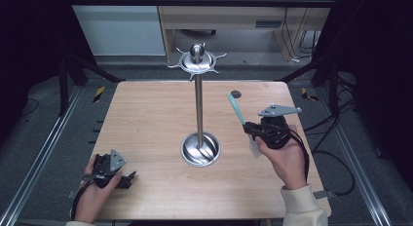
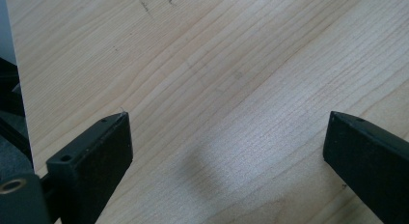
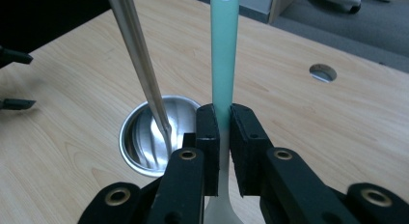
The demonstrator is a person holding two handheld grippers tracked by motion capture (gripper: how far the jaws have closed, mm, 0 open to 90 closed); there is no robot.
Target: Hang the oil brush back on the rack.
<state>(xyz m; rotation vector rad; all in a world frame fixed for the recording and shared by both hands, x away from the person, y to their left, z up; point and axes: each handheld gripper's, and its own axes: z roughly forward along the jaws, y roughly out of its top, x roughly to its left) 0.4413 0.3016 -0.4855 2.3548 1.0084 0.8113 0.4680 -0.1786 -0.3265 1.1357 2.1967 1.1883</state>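
**One utensil, one stand, two grippers**

One metal stand (image 1: 198, 97) sits mid-table – a slim polished pole rising from a round dished base to a crown of short hooks with a ball on top. One utensil (image 1: 237, 108) is in play: a flat, mint-green handle fading to a pale translucent end, smooth like plastic or silicone.

The right gripper (image 3: 221, 132) has its black, blocky jaws pressed together on that handle, pinching it partway along. In the high view the utensil is held above the table to the right of the pole, handle tilting up and away.

The left gripper (image 2: 226, 137) rests at the near left corner – jaws spread wide, only bare pale wood-grain table (image 1: 146, 119) between them.
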